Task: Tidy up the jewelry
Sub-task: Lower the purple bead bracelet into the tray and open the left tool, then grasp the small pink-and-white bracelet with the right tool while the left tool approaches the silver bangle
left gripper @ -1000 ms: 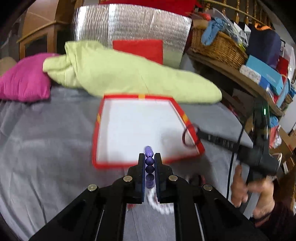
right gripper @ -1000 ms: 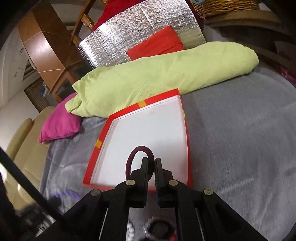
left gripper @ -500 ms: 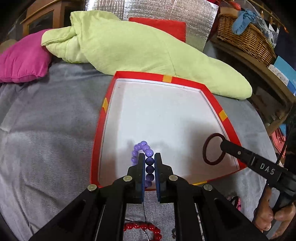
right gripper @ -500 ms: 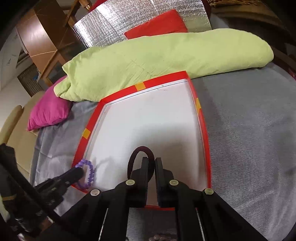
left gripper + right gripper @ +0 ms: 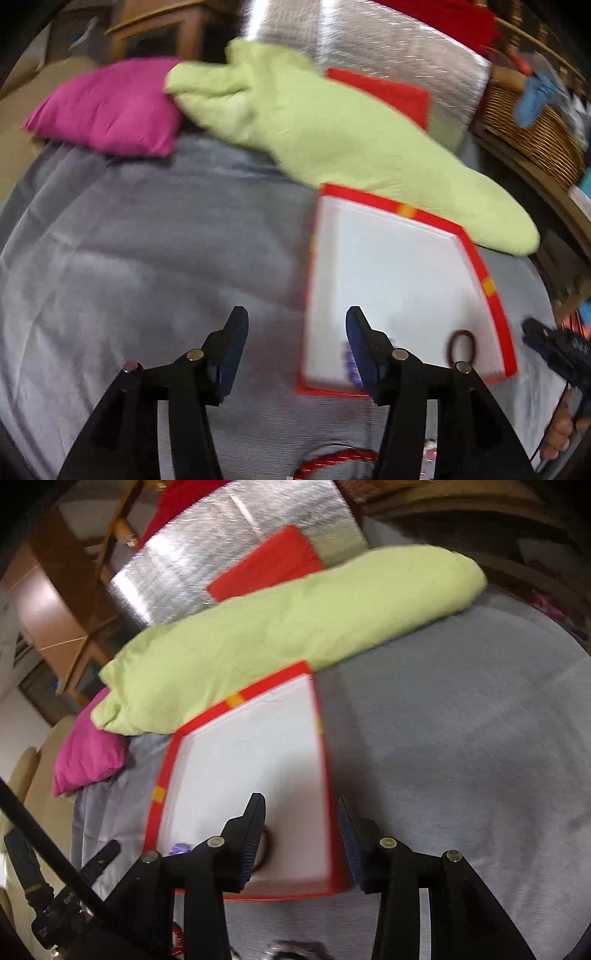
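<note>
A red-rimmed white tray (image 5: 484, 271) lies on the grey bedcover; it also shows in the right wrist view (image 5: 236, 701). A purple bead bracelet (image 5: 349, 363) lies in its near left corner, partly behind my finger, and shows in the right wrist view (image 5: 179, 848). A dark maroon ring bracelet (image 5: 461, 345) lies in the tray's near right part and peeks past my right gripper's left finger (image 5: 269, 843). My left gripper (image 5: 295, 339) is open and empty, left of the tray. My right gripper (image 5: 301, 830) is open and empty over the tray's near right corner.
A red bead bracelet (image 5: 332, 463) lies on the cover near the front. A green pillow (image 5: 332, 136) and a pink cushion (image 5: 110, 110) lie behind the tray. A wicker basket (image 5: 532, 125) stands on a shelf at right. The right gripper's body (image 5: 557, 350) sits right of the tray.
Both grippers opened and let go: the purple bracelet and the maroon ring now lie in the tray. The left gripper swung left, the right gripper drew back to the right.
</note>
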A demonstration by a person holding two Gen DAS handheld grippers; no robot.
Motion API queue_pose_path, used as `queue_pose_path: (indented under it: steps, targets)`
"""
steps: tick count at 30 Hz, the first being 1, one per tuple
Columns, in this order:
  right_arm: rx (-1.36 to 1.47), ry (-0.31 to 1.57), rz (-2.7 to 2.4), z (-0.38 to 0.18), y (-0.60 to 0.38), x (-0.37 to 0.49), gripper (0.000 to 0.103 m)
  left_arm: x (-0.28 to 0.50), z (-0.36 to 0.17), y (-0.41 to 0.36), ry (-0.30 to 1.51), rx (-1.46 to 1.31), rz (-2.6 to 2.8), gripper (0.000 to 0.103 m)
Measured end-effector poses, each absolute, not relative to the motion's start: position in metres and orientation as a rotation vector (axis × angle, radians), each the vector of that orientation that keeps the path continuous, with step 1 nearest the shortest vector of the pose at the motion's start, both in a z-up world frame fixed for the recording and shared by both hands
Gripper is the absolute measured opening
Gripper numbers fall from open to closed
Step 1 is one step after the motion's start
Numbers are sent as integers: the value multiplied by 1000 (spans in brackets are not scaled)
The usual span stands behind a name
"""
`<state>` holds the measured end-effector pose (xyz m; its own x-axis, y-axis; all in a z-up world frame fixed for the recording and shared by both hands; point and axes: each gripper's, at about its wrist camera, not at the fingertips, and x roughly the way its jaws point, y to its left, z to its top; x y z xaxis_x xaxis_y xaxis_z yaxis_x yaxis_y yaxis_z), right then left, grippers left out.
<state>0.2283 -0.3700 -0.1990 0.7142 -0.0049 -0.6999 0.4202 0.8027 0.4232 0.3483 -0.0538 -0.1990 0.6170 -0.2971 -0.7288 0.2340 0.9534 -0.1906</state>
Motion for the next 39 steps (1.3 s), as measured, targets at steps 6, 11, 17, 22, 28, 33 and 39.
queue_pose_path:
  steps: [6, 11, 17, 22, 28, 33, 39]
  targets:
    - [666, 853, -245, -221, -378, 233, 28, 360, -227, -51, 992, -146, -351, 56]
    - [630, 910, -257, -232, -375, 241, 12, 357, -236, -57, 1036, -163, -409, 45]
    - [466, 878, -307, -230, -361, 251, 8, 354, -241, -70, 1060, -135, -467, 37]
    - [401, 835, -315, -226, -363, 254, 7, 352, -241, -75, 1050, -106, -468, 37]
    - [501, 873, -268, -220, -375, 247, 12, 348, -229, -58, 1023, -109, -412, 37]
    - [529, 880, -213, -205, -374, 219, 15, 322, -206, -55, 945, -29, -428, 37]
    - [587, 925, -85, -205, -366, 186, 23, 286, -201, -57, 929, 101, -464, 39]
